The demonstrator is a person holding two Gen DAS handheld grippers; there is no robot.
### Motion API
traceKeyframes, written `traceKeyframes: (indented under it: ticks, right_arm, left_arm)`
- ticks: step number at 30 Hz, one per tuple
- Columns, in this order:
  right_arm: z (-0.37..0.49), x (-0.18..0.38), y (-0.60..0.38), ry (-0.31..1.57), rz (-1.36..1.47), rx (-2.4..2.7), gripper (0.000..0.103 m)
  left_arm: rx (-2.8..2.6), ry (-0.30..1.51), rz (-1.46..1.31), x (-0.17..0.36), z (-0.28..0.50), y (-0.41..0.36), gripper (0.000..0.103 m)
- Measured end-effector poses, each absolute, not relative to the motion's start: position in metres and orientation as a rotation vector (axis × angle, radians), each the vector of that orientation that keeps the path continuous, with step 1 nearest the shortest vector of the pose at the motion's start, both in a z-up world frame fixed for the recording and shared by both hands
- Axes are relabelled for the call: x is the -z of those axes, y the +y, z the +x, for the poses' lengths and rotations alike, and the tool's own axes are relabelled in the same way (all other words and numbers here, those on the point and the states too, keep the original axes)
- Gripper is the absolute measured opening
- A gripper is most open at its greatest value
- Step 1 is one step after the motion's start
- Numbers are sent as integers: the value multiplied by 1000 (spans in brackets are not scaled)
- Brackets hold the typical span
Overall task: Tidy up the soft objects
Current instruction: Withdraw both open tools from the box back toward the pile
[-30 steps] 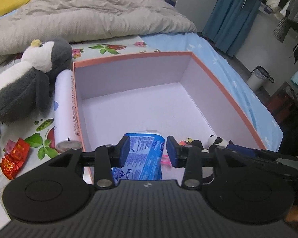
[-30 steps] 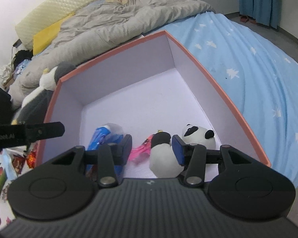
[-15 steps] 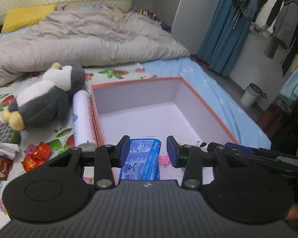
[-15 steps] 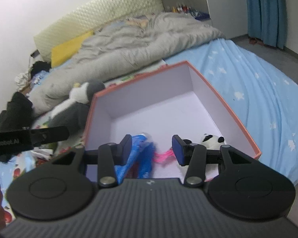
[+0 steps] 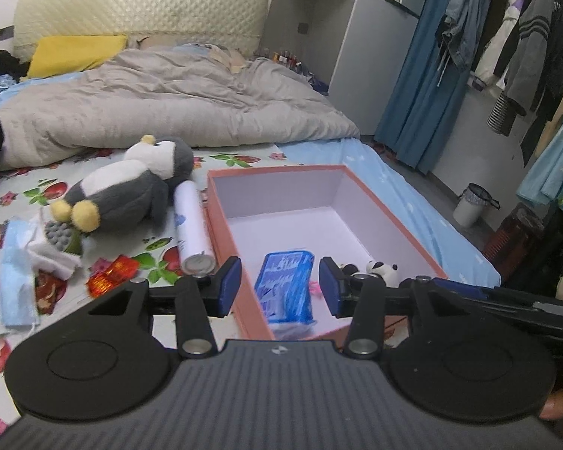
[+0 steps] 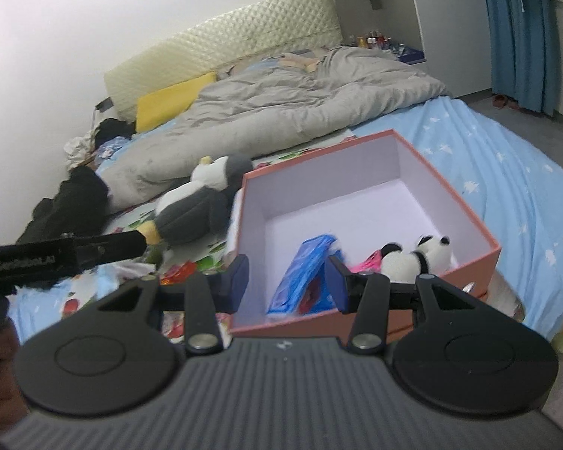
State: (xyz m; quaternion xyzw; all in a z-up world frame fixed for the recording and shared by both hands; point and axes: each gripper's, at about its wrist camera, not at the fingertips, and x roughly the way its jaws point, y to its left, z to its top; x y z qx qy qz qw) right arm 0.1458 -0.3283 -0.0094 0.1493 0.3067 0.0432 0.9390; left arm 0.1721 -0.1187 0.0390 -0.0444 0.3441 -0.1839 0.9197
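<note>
Left gripper [image 5: 279,287] and right gripper [image 6: 287,279]: both sets of fingers spread, nothing held, both raised above the near edge of the orange box [image 5: 392,217]; a second ago both sat low inside it, so they have pulled up and back. Near end of box: blue tissue pack [image 5: 287,285], pink item [image 6: 371,260], panda plush [image 6: 428,255], grouped there, probably to leave the far floor free. Left of the box, touching its wall: white cylinder [image 5: 191,223]; beyond it the penguin plush [image 5: 127,191], unmoved on the floral sheet [image 5: 33,187], likely next for collection.
</note>
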Motion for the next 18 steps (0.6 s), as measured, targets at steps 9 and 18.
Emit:
traceKeyframes:
  ticks: [9,18]
  right_arm:
    - [110,17,-286,626,244,-156,49]
    - [83,42,-246,652,192,-215,49]
  left_arm:
    - [335,694,-109,-29,122,-76,52]
    - [262,714,-172,4,86,-29,53]
